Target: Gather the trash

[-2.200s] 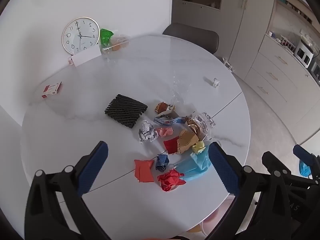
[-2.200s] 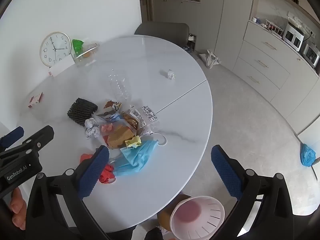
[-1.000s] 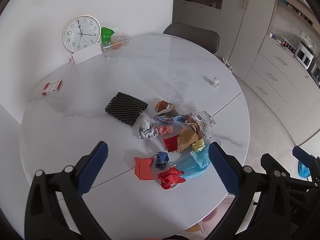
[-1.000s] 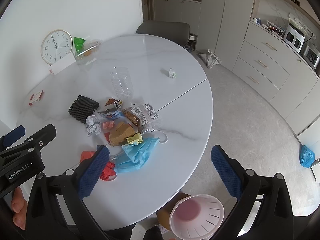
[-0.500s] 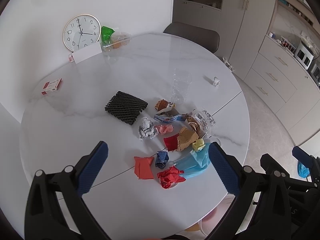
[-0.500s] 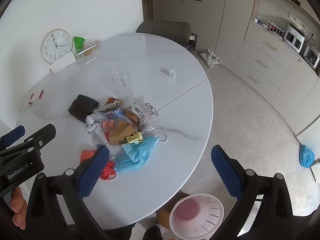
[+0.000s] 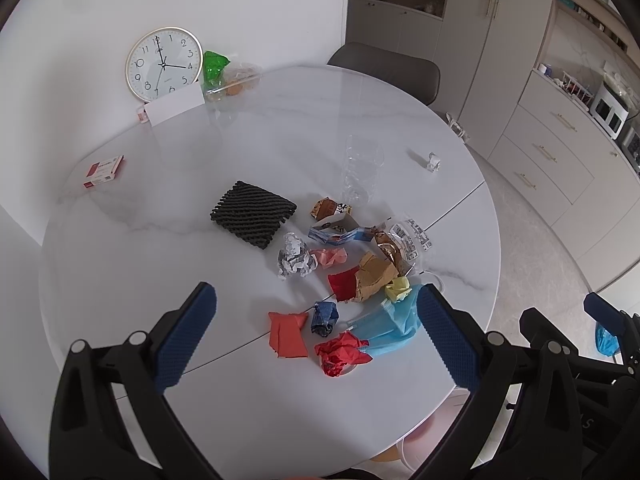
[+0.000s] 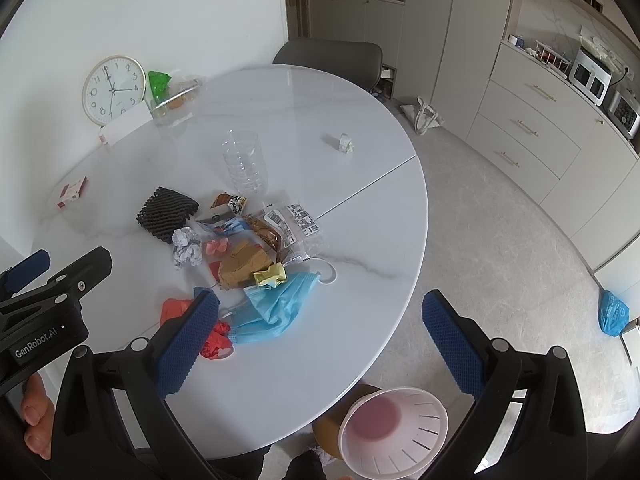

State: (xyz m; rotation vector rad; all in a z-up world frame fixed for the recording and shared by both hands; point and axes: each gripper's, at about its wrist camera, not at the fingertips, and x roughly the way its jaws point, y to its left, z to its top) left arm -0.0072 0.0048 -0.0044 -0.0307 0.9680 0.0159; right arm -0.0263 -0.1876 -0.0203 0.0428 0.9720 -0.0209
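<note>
Both tools held above round white table (image 7: pixel 168 240), near edge. Left gripper (image 7: pixel 316 336) spread wide, holding nothing; right gripper (image 8: pixel 316 332) likewise wide apart and empty, hanging over table rim and floor.

Trash heaped right of table centre: blue face mask (image 7: pixel 390 322) partly hidden behind left tool's right finger; red crumpled paper (image 7: pixel 340 354) touching mask; orange folded paper (image 7: pixel 288 334) just beside small blue wad (image 7: pixel 325 317). Brown torn cardboard (image 7: pixel 374 274) overlapping red scrap (image 7: pixel 343 284), most of scrap covered. Yellow wad (image 7: pixel 398 288) at mask's top edge. Pink wad (image 7: pixel 330 257) beside foil-like grey ball (image 7: pixel 295 256). Clear wrapper with barcode labels (image 7: pixel 408 236), contents brown, hard to identify. Printed cartons (image 7: pixel 334 220) overlapping, text unreadable. Clear plastic bottle (image 8: pixel 244 166) nearly invisible against marble in left view, cap end not resolvable. Black ribbed mat (image 7: pixel 253 214) apart from heap. Small white wad (image 7: pixel 433 161) alone, well away.

Pink bin (image 8: pixel 394 430) on floor below table edge, rim cut by right tool in right view; brown object behind it mostly hidden. Wall clock (image 7: pixel 164 65) leaning at back, lower part covered by white card (image 7: pixel 174 104). Red box (image 7: pixel 103 170) near far-left rim. Green and clear bags (image 7: pixel 224 72) beside clock, contents unclear.
</note>
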